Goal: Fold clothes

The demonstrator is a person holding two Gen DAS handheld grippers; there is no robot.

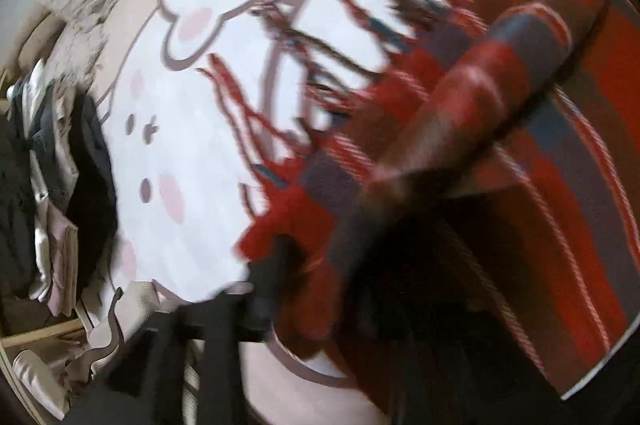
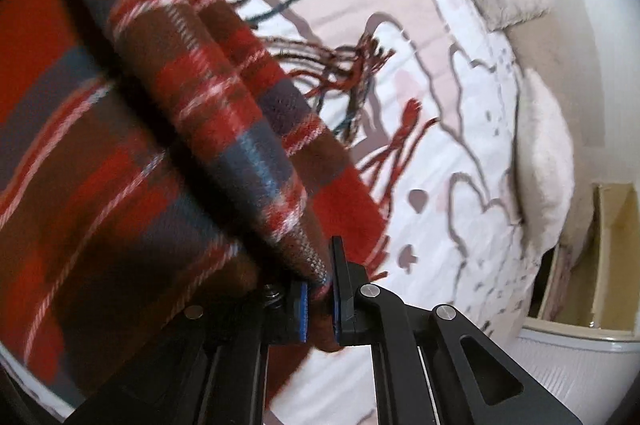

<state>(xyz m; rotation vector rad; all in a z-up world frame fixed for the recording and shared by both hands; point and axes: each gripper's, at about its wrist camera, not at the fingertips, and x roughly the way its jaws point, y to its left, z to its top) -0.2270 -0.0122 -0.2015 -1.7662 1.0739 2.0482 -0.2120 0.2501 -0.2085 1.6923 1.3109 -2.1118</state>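
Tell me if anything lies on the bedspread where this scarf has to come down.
Nothing visible does. The scarf is pinched in the right claw, and the bedspread beyond its fringe shows only its printed pattern. The pile of clothes sits off at the edge.

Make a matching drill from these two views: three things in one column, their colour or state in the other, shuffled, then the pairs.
Things:
1. plaid scarf
2. bedsheet
3. right tool

Descriptions:
A. white and pink with cartoon outlines
B. red with blue and white stripes, fringed edge
C. black, blue pads closed on cloth

Pairs: 1-B, 2-A, 3-C
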